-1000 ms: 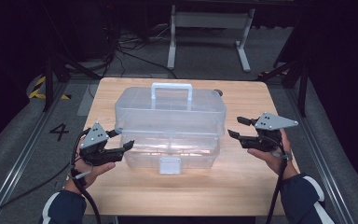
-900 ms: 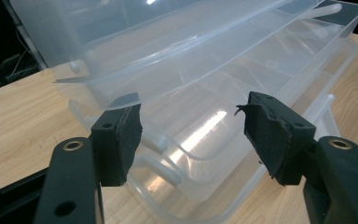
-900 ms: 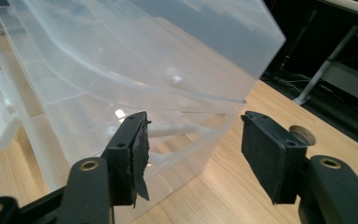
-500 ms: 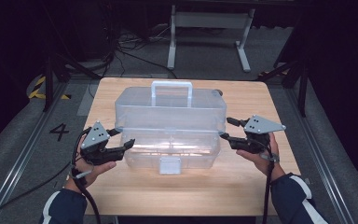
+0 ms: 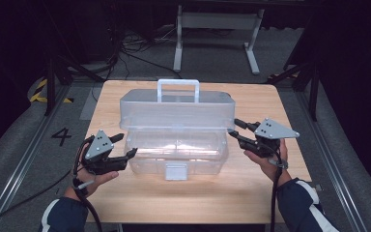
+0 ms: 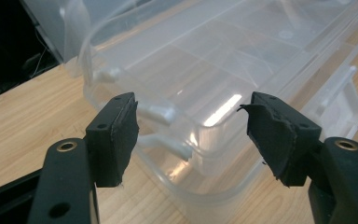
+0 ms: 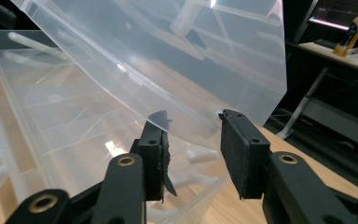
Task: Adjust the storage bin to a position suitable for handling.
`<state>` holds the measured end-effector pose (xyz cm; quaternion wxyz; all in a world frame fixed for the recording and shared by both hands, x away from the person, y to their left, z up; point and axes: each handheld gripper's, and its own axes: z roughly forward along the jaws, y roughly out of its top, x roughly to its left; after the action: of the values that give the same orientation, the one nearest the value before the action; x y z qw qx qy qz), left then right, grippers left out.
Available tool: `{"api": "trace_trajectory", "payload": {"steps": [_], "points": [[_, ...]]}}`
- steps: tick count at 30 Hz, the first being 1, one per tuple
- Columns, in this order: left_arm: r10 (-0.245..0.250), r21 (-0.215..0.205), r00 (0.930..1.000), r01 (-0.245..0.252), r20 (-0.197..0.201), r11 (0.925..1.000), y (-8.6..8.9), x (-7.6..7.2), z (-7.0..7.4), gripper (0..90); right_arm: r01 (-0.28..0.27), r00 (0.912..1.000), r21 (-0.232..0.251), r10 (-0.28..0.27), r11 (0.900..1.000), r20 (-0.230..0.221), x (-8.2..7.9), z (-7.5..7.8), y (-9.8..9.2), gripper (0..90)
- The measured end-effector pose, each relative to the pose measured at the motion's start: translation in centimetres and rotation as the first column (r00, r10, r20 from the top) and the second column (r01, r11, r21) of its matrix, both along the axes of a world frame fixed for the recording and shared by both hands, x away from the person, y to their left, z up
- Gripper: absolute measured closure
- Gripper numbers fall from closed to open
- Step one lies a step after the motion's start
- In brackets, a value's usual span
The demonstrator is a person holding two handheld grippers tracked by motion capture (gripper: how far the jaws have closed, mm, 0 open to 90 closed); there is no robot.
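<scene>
Clear box (image 5: 176,154) lid (image 5: 176,108) raised, not fully back. Right gripper (image 5: 235,129) closing around lid edge, not clamped; left gripper (image 5: 125,147) opening, gapped astride base corner, empty.

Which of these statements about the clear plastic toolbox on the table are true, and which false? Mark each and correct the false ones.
1. The toolbox lid is raised. True.
2. The box holds tools. False: it looks empty.
3. The right gripper has its jaws astride the lid's edge. True.
4. The left gripper grips the white handle. False: its open jaws are at the box's left end.
5. The table is metal. False: wood.
</scene>
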<state>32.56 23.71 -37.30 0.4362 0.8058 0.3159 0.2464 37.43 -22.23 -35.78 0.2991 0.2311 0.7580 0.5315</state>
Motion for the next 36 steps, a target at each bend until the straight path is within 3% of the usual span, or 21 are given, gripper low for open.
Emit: {"api": "trace_trajectory", "payload": {"steps": [9, 17, 24, 29, 36], "points": [[0.023, 0.022, 0.9997, -0.023, -0.012, 0.9995, 0.9, -0.6, -0.6, 33.7, 0.065, 0.996, 0.038, -0.068, 0.997, 0.059, 0.1, 0.6, 0.5, 69.7], [0.048, 0.05, 0.9964, -0.044, -0.07, 0.9978, 2.0, -1.3, -2.5, 32.7, 0.123, 0.9879, 0.082, -0.13, 0.989, 0.085, 0.8, 1.3, 1.2, 72.7], [0.064, 0.111, 0.9852, -0.047, -0.159, 0.9927, 2.9, -1.5, -5.5, 29.9, 0.163, 0.9796, 0.09, -0.172, 0.983, 0.105, 1.5, 1.9, 1.6, 76.1], [0.093, 0.199, 0.9731, -0.05, -0.211, 0.9787, 3.1, -1.5, -7.5, 27.0, 0.18, 0.9737, 0.086, -0.19, 0.98, 0.125, 1.9, 2.2, 1.7, 79.4], [0.104, 0.232, 0.9601, -0.043, -0.259, 0.9717, 3.2, -2.0, -9.1, 23.7, 0.192, 0.9701, 0.075, -0.201, 0.979, 0.137, 2.5, 2.7, 1.8, 81.3]]}}
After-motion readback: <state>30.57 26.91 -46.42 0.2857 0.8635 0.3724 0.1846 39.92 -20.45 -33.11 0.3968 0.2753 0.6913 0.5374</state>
